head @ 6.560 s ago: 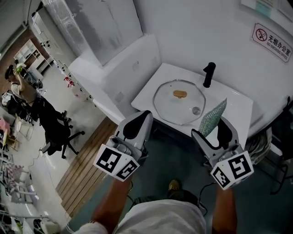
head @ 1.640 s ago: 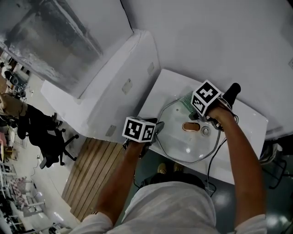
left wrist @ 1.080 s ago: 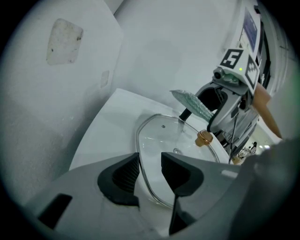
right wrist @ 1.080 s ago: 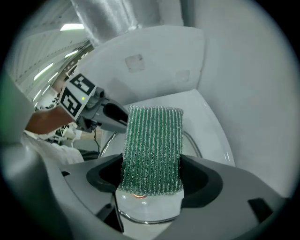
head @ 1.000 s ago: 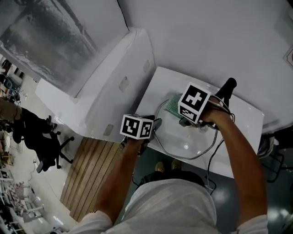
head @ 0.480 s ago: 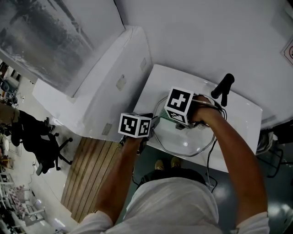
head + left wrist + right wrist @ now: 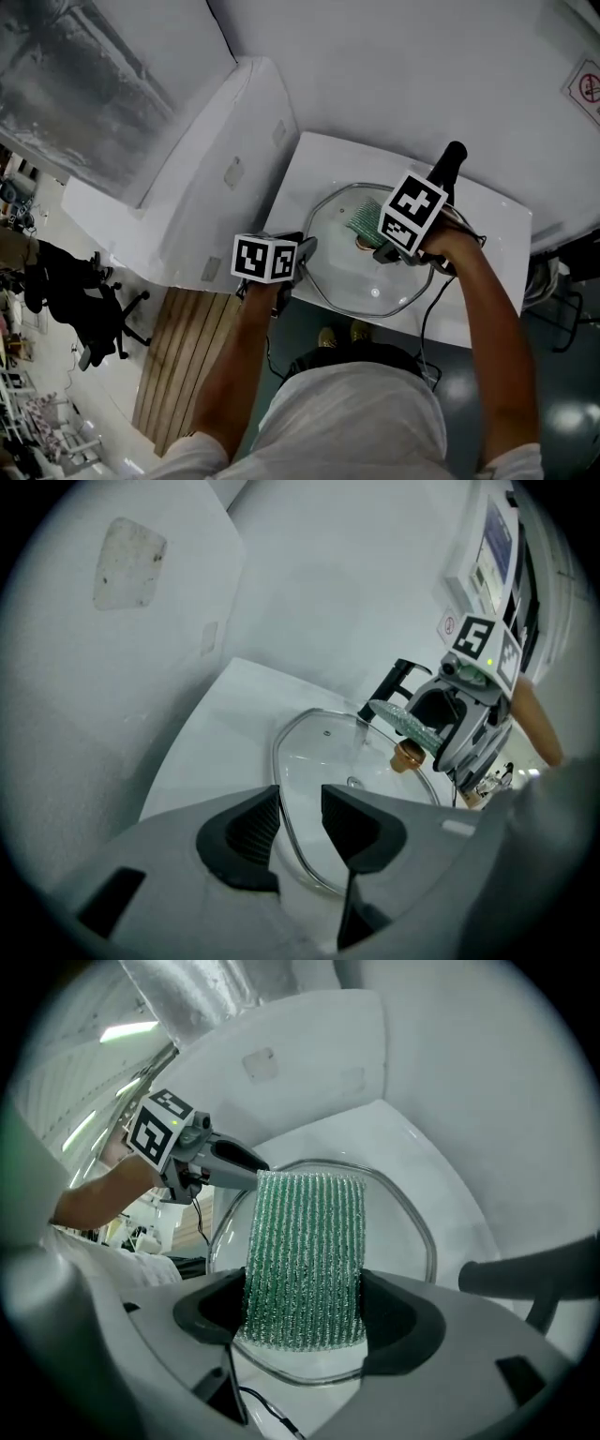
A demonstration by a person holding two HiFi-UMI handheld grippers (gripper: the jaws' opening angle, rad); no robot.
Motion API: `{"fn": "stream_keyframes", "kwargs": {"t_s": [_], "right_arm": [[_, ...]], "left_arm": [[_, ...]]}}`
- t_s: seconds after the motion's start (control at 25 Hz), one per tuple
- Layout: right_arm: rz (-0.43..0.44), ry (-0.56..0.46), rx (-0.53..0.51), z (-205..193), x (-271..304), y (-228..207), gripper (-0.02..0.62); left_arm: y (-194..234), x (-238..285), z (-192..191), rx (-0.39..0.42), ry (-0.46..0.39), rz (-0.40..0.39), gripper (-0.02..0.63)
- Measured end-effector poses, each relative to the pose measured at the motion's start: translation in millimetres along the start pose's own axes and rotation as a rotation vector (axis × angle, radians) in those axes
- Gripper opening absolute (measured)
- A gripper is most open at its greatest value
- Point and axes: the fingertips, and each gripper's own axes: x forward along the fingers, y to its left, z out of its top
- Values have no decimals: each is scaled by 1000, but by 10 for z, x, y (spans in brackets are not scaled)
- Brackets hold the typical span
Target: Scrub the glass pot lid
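- Round clear glass pot lid [image 7: 342,281] with a metal rim lies knob-up on the white sink top [image 7: 487,230], directly in front of the black tap [image 7: 450,161].
- Left gripper [image 7: 300,803]: jaws spread, straddling the lid's rim on the side farthest from the tap. No pinch visible.
- Right gripper [image 7: 302,1321]: jaws pinching a green ribbed mesh scrubbing cloth [image 7: 305,1232], held over the glass between the tap and the left gripper, by the bronze knob [image 7: 409,753] (contact with the glass unclear).
- Handling, my read: the lid is stiff, brittle and smooth, with some weight. It will likely skate on the sink top under scrubbing.
- Best holds: the rim edge away from the tap, or the knob. Don't squeeze bare glass.
- The cloth looks limp and needs pressing flat.
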Motion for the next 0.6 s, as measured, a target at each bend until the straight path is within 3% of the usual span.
{"fn": "stream_keyframes", "kwargs": {"t_s": [0.4, 0.6], "right_arm": [[62, -210, 285, -445, -25, -161, 348], [67, -266, 363, -585, -1, -231, 348]], "left_arm": [[3, 3, -3, 8, 2, 4, 149], [-5, 4, -5, 6, 3, 4, 149]]}}
